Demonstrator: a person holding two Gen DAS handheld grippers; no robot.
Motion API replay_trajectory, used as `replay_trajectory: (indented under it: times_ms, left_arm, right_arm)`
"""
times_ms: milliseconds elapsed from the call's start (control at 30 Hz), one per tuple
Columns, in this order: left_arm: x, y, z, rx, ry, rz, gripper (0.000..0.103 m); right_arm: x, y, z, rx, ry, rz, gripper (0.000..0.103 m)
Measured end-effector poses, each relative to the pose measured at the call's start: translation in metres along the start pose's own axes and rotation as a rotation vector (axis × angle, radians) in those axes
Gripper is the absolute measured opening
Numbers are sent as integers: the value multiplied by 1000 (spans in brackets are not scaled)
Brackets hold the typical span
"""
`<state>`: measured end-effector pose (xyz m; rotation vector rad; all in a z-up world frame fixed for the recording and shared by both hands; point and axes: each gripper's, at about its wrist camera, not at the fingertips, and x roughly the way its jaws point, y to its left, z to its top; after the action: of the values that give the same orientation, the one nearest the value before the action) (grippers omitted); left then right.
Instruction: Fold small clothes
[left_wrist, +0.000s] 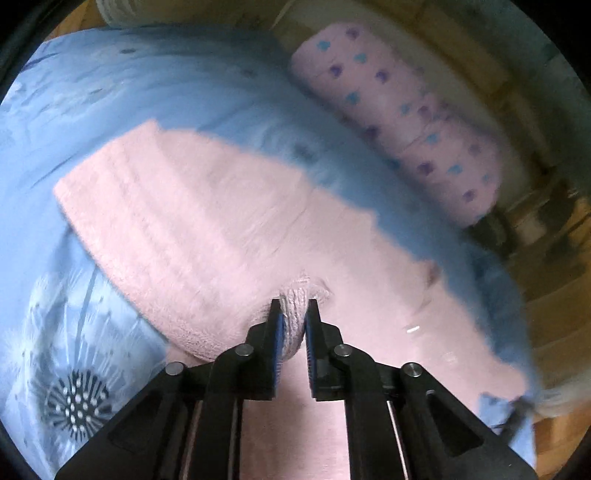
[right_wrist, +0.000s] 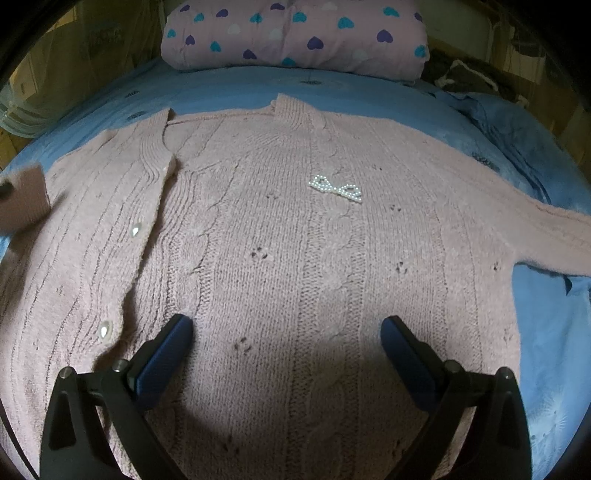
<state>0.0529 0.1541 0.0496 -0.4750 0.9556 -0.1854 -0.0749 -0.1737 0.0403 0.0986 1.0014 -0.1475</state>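
Observation:
A pink knitted cardigan (right_wrist: 280, 236) lies flat, front up, on a blue bed sheet (right_wrist: 236, 96). It has pearl buttons (right_wrist: 136, 230) down the placket and a pearl bow (right_wrist: 335, 187) on the chest. Its right sleeve (right_wrist: 554, 229) stretches out to the right. My right gripper (right_wrist: 286, 328) is open and empty, just above the lower body of the cardigan. My left gripper (left_wrist: 294, 314) is shut on a bunched fold of the cardigan (left_wrist: 207, 229), lifting it; this view is motion-blurred. The lifted pink piece (right_wrist: 26, 199) shows at the left edge of the right wrist view.
A pink pillow with blue and purple hearts (right_wrist: 295, 33) lies at the head of the bed; it also shows in the left wrist view (left_wrist: 399, 114). The sheet has a dandelion print (left_wrist: 77, 402). Dark crumpled cloth (right_wrist: 465, 79) sits at the back right. Wooden floor (left_wrist: 557, 332) lies beyond the bed edge.

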Motion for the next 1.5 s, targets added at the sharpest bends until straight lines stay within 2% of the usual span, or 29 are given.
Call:
replay_trajectory:
  times_ms: [33, 67, 133, 200, 233, 267, 300, 333, 367, 400, 433, 467, 500, 533, 567, 633, 700, 733, 800, 867, 900, 967, 1067, 1233, 1300, 1400, 1500]
  left_arm:
    - [5, 0, -4, 20, 47, 32, 19]
    - [13, -3, -8, 52, 128, 60, 27]
    - [14, -7, -17, 105, 185, 79, 30]
    - [-6, -15, -18, 140, 162, 69, 30]
    - [-20, -17, -16, 130, 142, 31, 30]
    - [-38, -16, -15, 104, 113, -27, 30]
    - [-58, -12, -14, 69, 75, -94, 31]
    - [-75, -8, -12, 44, 29, -134, 35]
    - [-87, -4, -8, 37, -23, -119, 38]
    - [-93, -4, -5, 45, -64, -73, 41]
    - [-96, -4, -2, 81, -106, 45, 41]
    - [-93, -5, -1, 124, -108, 184, 41]
    - [-86, -7, 1, 154, -92, 295, 41]
    - [-77, -6, 1, 167, -61, 384, 41]
    - [-69, 2, -1, 143, -3, 428, 41]
    - [-62, 16, -4, 43, 80, 379, 41]
    - [-52, 27, -6, -70, 186, 321, 41]
    - [-50, 31, -9, -96, 222, 318, 40]
    - [-54, 30, -12, -114, 229, 323, 35]
    - [-62, 31, -10, -140, 201, 315, 35]
    - [-63, 30, -4, -155, 183, 302, 35]
    - [-70, 29, -1, -163, 150, 266, 35]
    - [-66, 23, 4, -161, 144, 226, 35]
    - [-36, 17, 5, -238, 232, 91, 35]
    - [-37, 12, 6, -265, 195, 76, 35]
    - [-48, -6, 12, -251, 135, 16, 35]
    - [-51, -27, 24, -172, 116, -28, 35]
  right_arm:
    - [0, -1, 0, -1, 2, 4, 103]
    - [-1, -1, -1, -6, 7, 12, 103]
    - [-3, -5, -2, -13, 12, 54, 103]
    - [-11, -9, 0, 9, 12, 79, 99]
    - [-15, -10, 1, 18, 10, 89, 91]
    - [-22, -8, 3, 32, 4, 128, 88]
    - [-36, -3, 6, 49, -14, 221, 87]
    - [-42, 1, 8, 57, -26, 265, 87]
    - [-49, 9, 11, 71, -35, 319, 87]
    - [-52, 19, 14, 105, -21, 391, 87]
    - [-47, 31, 18, 147, 25, 462, 87]
    - [-37, 44, 22, 185, 87, 528, 87]
    - [-24, 62, 27, 212, 158, 582, 87]
    - [-13, 79, 34, 220, 200, 597, 84]
    - [-2, 98, 44, 213, 212, 565, 80]
    - [9, 124, 61, 190, 200, 516, 65]
    - [24, 150, 75, 163, 242, 518, 64]
    - [32, 165, 78, 156, 279, 515, 63]
    - [35, 180, 80, 145, 275, 499, 62]
    - [33, 188, 80, 123, 271, 545, 40]
    - [38, 190, 81, 119, 301, 571, 7]
    - [41, 183, 83, 155, 318, 603, 5]
    - [28, 163, 95, 171, 254, 647, 5]
    - [-8, 117, 121, 111, 148, 595, 5]
    - [-19, 96, 131, 87, 115, 562, 5]
    - [-37, 54, 143, 89, 58, 545, 5]
    - [-50, 7, 144, 116, -7, 529, 5]
